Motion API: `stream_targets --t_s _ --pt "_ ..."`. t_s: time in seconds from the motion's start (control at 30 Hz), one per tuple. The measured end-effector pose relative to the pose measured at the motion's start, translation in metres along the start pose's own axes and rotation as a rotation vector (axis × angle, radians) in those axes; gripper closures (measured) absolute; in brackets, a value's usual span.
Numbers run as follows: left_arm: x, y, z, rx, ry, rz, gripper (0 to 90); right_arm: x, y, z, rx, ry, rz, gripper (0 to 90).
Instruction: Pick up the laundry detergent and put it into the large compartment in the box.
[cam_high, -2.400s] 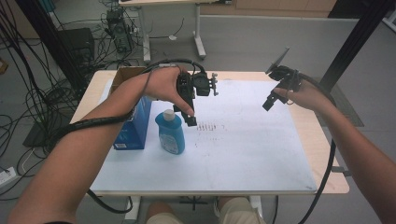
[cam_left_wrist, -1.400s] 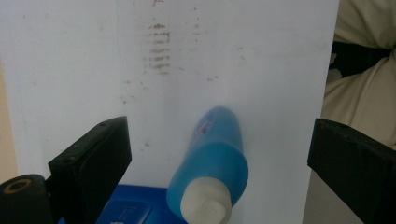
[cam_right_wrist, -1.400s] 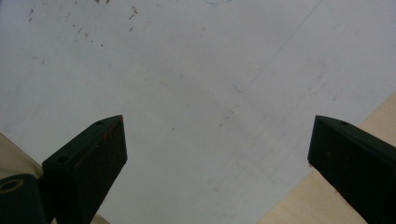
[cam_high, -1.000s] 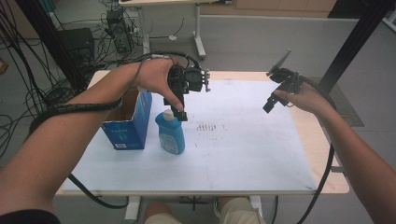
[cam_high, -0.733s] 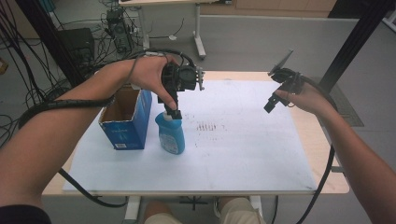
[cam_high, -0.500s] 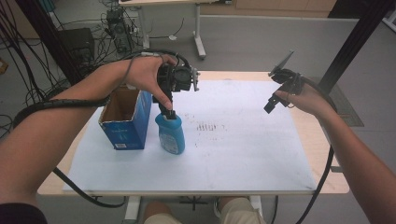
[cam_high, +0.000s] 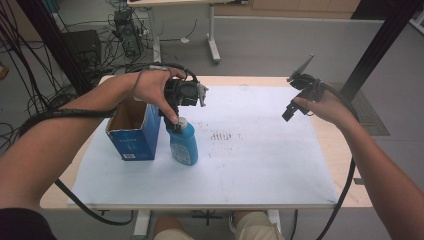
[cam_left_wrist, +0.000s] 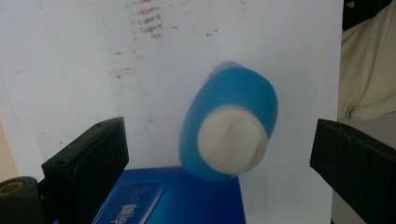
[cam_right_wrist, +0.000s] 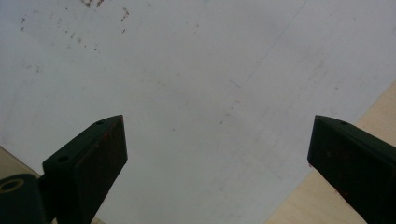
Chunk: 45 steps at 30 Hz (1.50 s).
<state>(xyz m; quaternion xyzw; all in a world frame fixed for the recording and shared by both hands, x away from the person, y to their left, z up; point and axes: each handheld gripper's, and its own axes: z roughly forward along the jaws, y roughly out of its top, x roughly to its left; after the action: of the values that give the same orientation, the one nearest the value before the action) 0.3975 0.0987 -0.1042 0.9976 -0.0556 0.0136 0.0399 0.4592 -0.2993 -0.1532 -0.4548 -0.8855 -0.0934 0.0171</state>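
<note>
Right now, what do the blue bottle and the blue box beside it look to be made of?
The blue bottle looks like smooth, slightly translucent plastic with a matte white plastic cap. The blue box looks like printed cardboard: its open top shows a plain brown inside.

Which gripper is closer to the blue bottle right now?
Left. The left gripper hangs directly over the blue bottle, jaws open on either side of its white cap. The right gripper is held above the table's far right side, well away.

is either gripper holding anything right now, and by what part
Nothing is held. The left gripper is open above the blue bottle's white cap; the right gripper is open over the white sheet.
</note>
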Motion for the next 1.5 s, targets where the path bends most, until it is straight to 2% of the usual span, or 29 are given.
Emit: stream_targets --t_s 0.67,1.5 --pt "-0.003 -0.011 0.030 -0.016 -0.011 0.030 4.8 0.007 0.004 0.007 0.003 0.010 0.010 4.7" --pt "-0.001 -0.020 0.040 -0.043 -0.022 0.028 4.7 0.012 0.010 0.013 0.005 0.020 0.014 4.8"
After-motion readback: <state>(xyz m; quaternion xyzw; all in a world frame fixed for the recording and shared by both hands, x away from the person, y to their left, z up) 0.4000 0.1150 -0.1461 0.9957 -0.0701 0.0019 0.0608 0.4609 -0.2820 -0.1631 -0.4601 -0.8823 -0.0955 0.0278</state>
